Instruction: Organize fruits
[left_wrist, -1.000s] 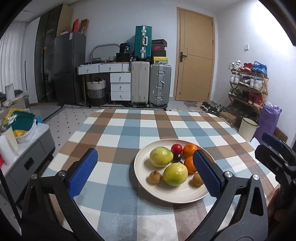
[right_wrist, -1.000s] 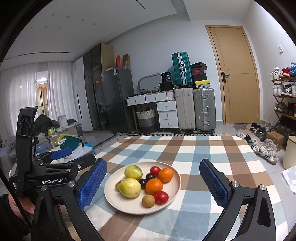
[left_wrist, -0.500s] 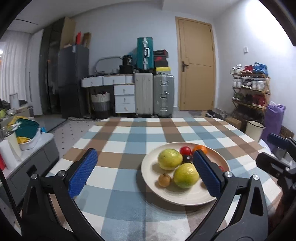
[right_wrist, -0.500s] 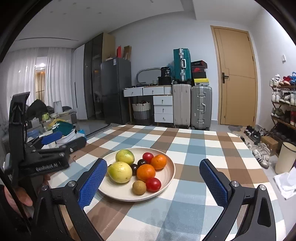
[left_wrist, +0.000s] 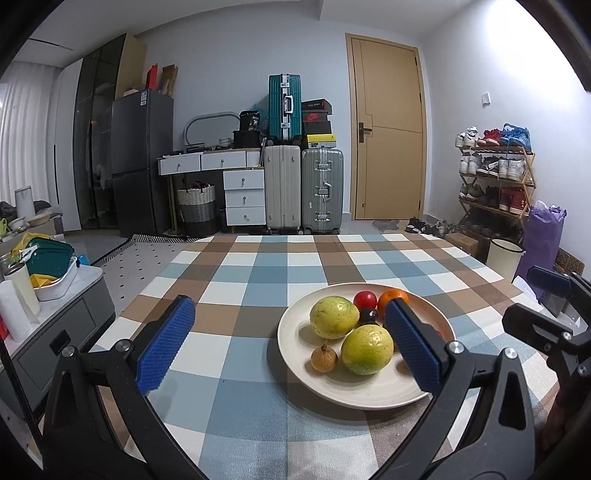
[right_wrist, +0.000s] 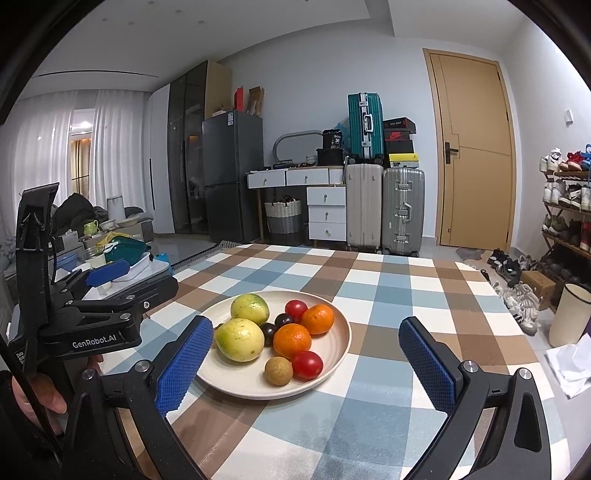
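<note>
From the left wrist camera, the left gripper (left_wrist: 288, 343) hangs above the checked tablecloth (left_wrist: 258, 280) with its blue-padded fingers spread wide and nothing between them. The cream plate (left_wrist: 332, 387) sits to the right of the gap's middle; the right-hand pad overlaps its right part in this view and hides some of the fruit. On the plate lie two yellow-green fruits (left_wrist: 365, 349), a small brown fruit (left_wrist: 324, 358) at their near left, a dark plum (left_wrist: 368, 315), a red tomato (left_wrist: 365, 300) and an orange (left_wrist: 395, 296) toward the plate's far side. Left of the plate the cloth is bare as far as the table's left edge, and beyond the plate it runs bare to the far edge. The right gripper (left_wrist: 550, 306) shows right of the plate, over the table's right edge.

From the right wrist camera, the right gripper (right_wrist: 306, 354) likewise has its fingers wide apart and holds nothing. The plate (right_wrist: 338, 349) lies left of the gap's middle, its left rim behind the left pad. Two oranges (right_wrist: 292, 340), two red tomatoes (right_wrist: 307, 364) and two dark plums (right_wrist: 268, 328) show here. Right of the plate, open cloth reaches the table's right edge. The left gripper (right_wrist: 107, 273), fingers apart, sits left of the plate at the table's left edge, gripped by a hand (right_wrist: 33, 398).
</note>
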